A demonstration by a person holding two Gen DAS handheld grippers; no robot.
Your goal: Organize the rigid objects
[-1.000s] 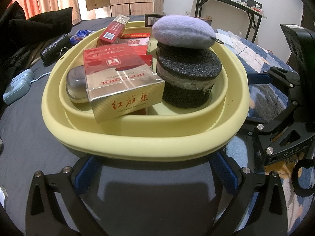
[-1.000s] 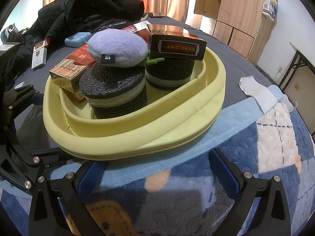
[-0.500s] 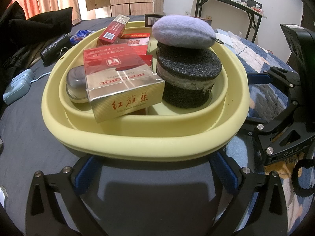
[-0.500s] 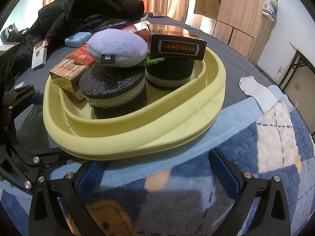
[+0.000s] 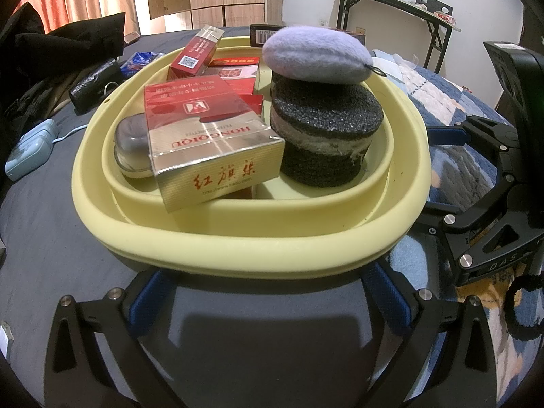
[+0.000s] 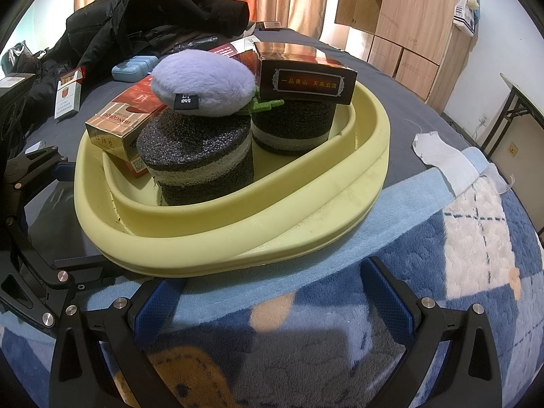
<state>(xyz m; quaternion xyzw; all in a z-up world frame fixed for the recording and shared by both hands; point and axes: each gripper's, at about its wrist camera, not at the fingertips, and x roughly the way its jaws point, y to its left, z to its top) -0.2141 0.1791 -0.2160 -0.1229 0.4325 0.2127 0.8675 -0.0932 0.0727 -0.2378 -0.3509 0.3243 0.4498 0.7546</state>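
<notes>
A pale yellow basin (image 5: 238,251) (image 6: 238,248) sits on the bed. It holds red and gold cigarette cartons (image 5: 204,142), a grey oval case (image 5: 131,136), two black foam cylinders (image 5: 323,142) (image 6: 292,125), a lilac plush pad (image 5: 316,54) (image 6: 204,85) and a dark box (image 6: 306,78). My left gripper (image 5: 268,292) is open, its blue fingers under the basin's near rim. My right gripper (image 6: 268,292) is open at the basin's other side, fingers at the rim.
Black clothing (image 6: 142,23) lies at the back of the bed. A light blue case (image 5: 29,149) (image 6: 134,66), an open cigarette pack (image 6: 68,93) and a white cloth (image 6: 442,156) lie around the basin. A patterned blanket (image 6: 442,289) covers the right side. A folding table (image 5: 391,3) stands behind.
</notes>
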